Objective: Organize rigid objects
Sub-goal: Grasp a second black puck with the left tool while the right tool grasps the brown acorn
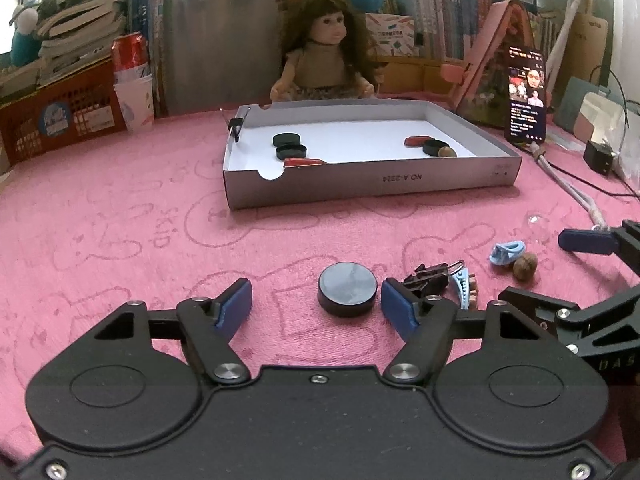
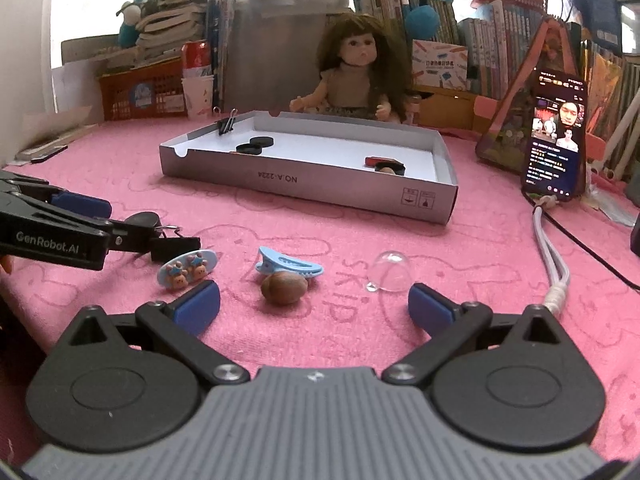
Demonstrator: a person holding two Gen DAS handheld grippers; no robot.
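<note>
Left gripper (image 1: 316, 306) low over the pink cloth (image 1: 120, 240), fingers apart around the black puck (image 1: 347, 288), not yet pinching. Right gripper (image 2: 314, 306) spread wide before the nut (image 2: 284, 288) and blue clip (image 2: 288, 266). Beyond sits the box (image 1: 360, 188), probably their destination, pucks already inside.

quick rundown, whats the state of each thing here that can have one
left gripper: open, jaws either side of the black disc, pads not pressing
right gripper: open, empty
black disc: flat on the pink cloth, not gripped
cardboard tray: open-topped, partly filled
phone: propped upright, screen on
walnut: loose on the cloth, touching the blue hair clip
blue hair clip: closed
glass dome: mouth down
</note>
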